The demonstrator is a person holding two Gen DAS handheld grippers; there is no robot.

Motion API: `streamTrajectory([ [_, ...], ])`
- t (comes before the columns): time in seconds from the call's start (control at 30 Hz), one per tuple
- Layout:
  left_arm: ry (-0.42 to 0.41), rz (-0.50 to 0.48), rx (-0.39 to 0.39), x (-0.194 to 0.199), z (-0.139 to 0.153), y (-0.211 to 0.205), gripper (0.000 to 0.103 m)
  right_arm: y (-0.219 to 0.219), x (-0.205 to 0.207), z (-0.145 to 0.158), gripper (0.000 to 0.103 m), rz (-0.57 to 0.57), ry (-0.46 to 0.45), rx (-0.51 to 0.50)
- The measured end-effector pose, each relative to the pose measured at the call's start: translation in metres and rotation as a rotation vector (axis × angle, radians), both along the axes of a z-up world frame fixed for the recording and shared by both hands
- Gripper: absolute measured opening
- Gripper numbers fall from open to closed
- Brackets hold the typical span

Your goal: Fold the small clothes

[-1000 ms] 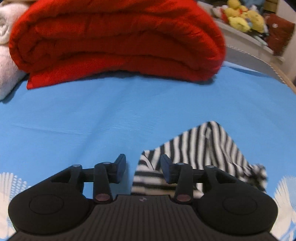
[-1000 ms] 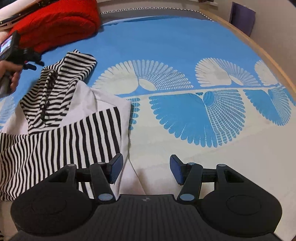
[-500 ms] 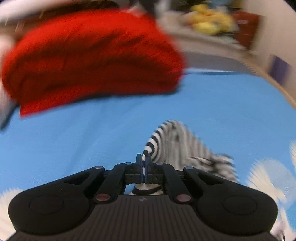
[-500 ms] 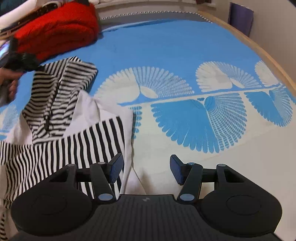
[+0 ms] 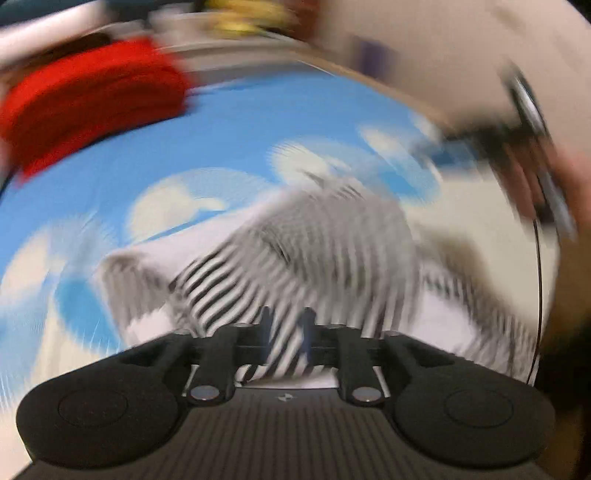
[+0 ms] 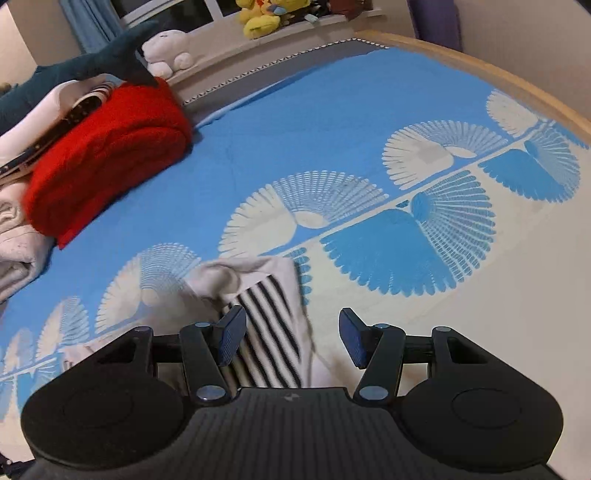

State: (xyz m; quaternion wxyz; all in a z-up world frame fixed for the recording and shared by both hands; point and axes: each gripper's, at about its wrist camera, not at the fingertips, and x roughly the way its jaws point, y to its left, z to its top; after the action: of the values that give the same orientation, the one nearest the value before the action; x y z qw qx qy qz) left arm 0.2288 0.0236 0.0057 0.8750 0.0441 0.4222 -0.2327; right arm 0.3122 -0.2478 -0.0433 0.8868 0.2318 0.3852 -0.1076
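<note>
A small black-and-white striped garment (image 5: 295,254) with white parts lies crumpled on the blue and cream patterned bedspread (image 6: 332,122). The left wrist view is heavily motion-blurred. My left gripper (image 5: 286,328) is nearly shut, with a fold of striped cloth between its fingers. My right gripper (image 6: 291,336) is open over the garment's striped and white edge (image 6: 269,332), which runs between its fingers and under it. The right gripper shows as a dark blur at the right of the left wrist view (image 5: 532,140).
A folded red blanket (image 6: 107,147) lies at the bed's far left, with pale cloth (image 6: 18,251) beside it. Plush toys (image 6: 266,14) sit on a ledge behind the bed. The wooden bed edge (image 6: 517,81) curves along the right.
My left gripper, shut on the striped cloth, has swung fast to the right, dragging it across the bed. The right view has tilted up and back, and the garment has shifted toward the right gripper.
</note>
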Motion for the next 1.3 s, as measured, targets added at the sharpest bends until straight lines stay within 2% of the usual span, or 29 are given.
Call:
streamTrajectory([
  [0.07,0.030,0.165,-0.088,0.010,0.000,0.010,0.036,0.008,0.001,-0.002,0.058,0.022,0.002,0.015],
  [0.13,0.103,0.296,-0.178,0.031,-0.014,0.018,0.036,0.014,0.002,-0.007,0.058,0.037,0.017,0.048],
  [0.17,0.168,0.356,-0.198,0.040,-0.028,0.019,0.036,0.016,0.004,-0.011,0.058,0.044,0.031,0.069],
  [0.27,0.311,0.487,-0.174,0.063,-0.062,0.025,0.036,0.023,0.010,-0.030,0.058,0.055,0.092,0.137],
  [0.33,0.381,0.561,-0.211,0.074,-0.079,0.031,0.036,0.027,0.013,-0.043,0.058,0.054,0.137,0.164],
  [0.4,0.453,0.634,-0.258,0.082,-0.094,0.041,0.043,0.029,0.017,-0.054,0.058,0.054,0.170,0.184],
  [0.47,0.498,0.647,-0.261,0.081,-0.103,0.044,0.044,0.031,0.024,-0.067,0.058,0.054,0.206,0.225],
  [0.57,0.503,0.642,-0.206,0.082,-0.106,0.036,0.045,0.037,0.028,-0.085,0.058,0.051,0.257,0.267],
  [0.7,0.533,0.674,-0.205,0.082,-0.121,0.035,0.045,0.051,0.033,-0.102,0.057,0.060,0.317,0.262],
  [0.73,0.535,0.674,-0.207,0.081,-0.121,0.037,0.044,0.055,0.033,-0.106,0.050,0.067,0.328,0.254],
  [0.77,0.533,0.665,-0.213,0.081,-0.120,0.037,0.038,0.058,0.033,-0.108,0.041,0.076,0.328,0.253],
  [0.8,0.517,0.656,-0.227,0.081,-0.115,0.038,0.011,0.061,0.032,-0.108,0.016,0.080,0.317,0.259],
  [0.83,0.486,0.651,-0.239,0.082,-0.108,0.040,0.002,0.060,0.030,-0.105,0.004,0.063,0.294,0.273],
  [0.9,0.365,0.629,-0.266,0.081,-0.083,0.045,0.002,0.057,0.026,-0.092,0.004,0.039,0.233,0.288],
  [0.97,0.234,0.613,-0.248,0.077,-0.057,0.049,0.001,0.053,0.021,-0.071,0.004,0.029,0.124,0.315],
  [1.03,0.160,0.631,-0.245,0.072,-0.041,0.059,0.001,0.046,0.014,-0.055,0.004,0.015,0.034,0.359],
  [1.1,0.188,0.657,-0.253,0.070,-0.046,0.069,0.001,0.035,0.008,-0.058,0.004,-0.027,0.037,0.449],
  [1.17,0.281,0.666,-0.202,0.072,-0.063,0.071,0.001,0.025,0.004,-0.078,0.004,-0.079,0.126,0.531],
  [1.23,0.390,0.666,-0.137,0.072,-0.086,0.069,0.002,0.019,0.004,-0.100,0.004,-0.143,0.244,0.530],
  [1.3,0.443,0.664,-0.133,0.070,-0.096,0.069,0.006,0.019,0.005,-0.115,0.008,-0.161,0.321,0.528],
])
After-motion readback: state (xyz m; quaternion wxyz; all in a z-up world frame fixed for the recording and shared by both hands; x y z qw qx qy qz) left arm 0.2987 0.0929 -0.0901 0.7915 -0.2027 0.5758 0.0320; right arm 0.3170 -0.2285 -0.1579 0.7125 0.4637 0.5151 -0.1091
